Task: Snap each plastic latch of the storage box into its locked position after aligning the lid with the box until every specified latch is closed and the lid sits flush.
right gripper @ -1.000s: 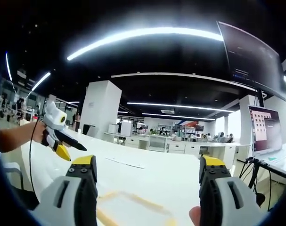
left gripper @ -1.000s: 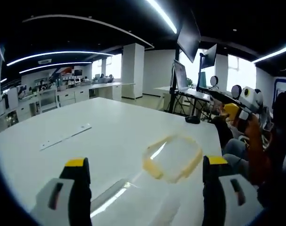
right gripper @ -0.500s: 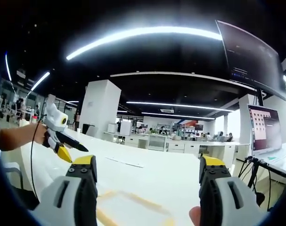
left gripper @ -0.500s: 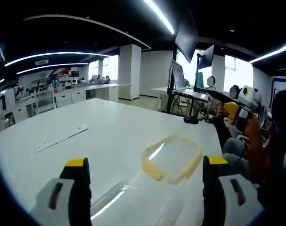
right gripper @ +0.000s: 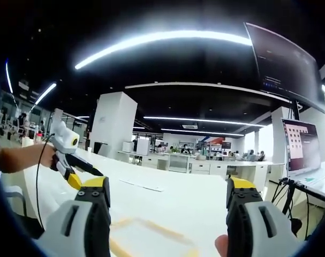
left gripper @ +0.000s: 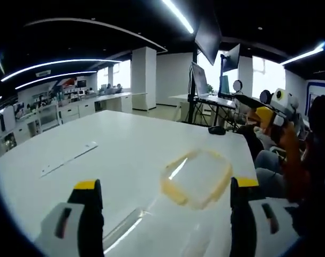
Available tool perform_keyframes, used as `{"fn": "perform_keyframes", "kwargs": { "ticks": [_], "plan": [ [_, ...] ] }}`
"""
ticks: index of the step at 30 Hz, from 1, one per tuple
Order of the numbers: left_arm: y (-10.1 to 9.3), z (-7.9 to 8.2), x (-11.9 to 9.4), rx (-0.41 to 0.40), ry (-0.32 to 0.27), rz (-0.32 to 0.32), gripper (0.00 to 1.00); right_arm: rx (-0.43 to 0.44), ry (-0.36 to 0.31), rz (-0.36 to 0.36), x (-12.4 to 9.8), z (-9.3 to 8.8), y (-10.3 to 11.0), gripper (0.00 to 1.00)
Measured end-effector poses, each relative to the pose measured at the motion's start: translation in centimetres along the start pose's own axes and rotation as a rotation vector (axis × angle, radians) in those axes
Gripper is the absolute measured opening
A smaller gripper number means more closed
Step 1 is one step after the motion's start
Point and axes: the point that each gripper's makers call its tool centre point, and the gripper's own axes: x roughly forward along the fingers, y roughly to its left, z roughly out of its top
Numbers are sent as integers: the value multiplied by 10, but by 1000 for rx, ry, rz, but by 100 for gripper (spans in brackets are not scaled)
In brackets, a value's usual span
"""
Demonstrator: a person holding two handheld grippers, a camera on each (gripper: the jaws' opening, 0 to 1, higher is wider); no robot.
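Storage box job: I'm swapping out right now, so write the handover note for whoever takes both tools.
Left tool: open, empty, held above the white table.
Right tool: open, empty, also raised and pointing across the room.
The clear storage box with the yellow-rimmed lid sits on the table just ahead of the left tool; its near edge shows low in the right gripper view.
Done: nothing visible; neither tool touches the box.
Left: check that the lid sits flush, then snap every latch shut. Latch state cannot be read.

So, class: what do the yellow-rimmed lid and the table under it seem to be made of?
Lid: probably clear plastic with a pale yellow rim, since the white surface shows through its centre and a bright glint crosses it. Table: smooth white top with a slight sheen, perhaps laminate; it mirrors the ceiling lights.
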Motion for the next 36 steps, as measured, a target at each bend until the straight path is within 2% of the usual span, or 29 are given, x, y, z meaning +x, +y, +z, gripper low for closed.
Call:
{"fn": "perform_keyframes", "kwargs": {
  "ticks": [25,36],
  "plan": [
    [-2,-1,20,85,56,-91,100,5,12,-34,-2,-6,-15,91],
    [2,7,23,99,45,-113,100,6,6,-33,0,-7,-16,93]
  ]
}}
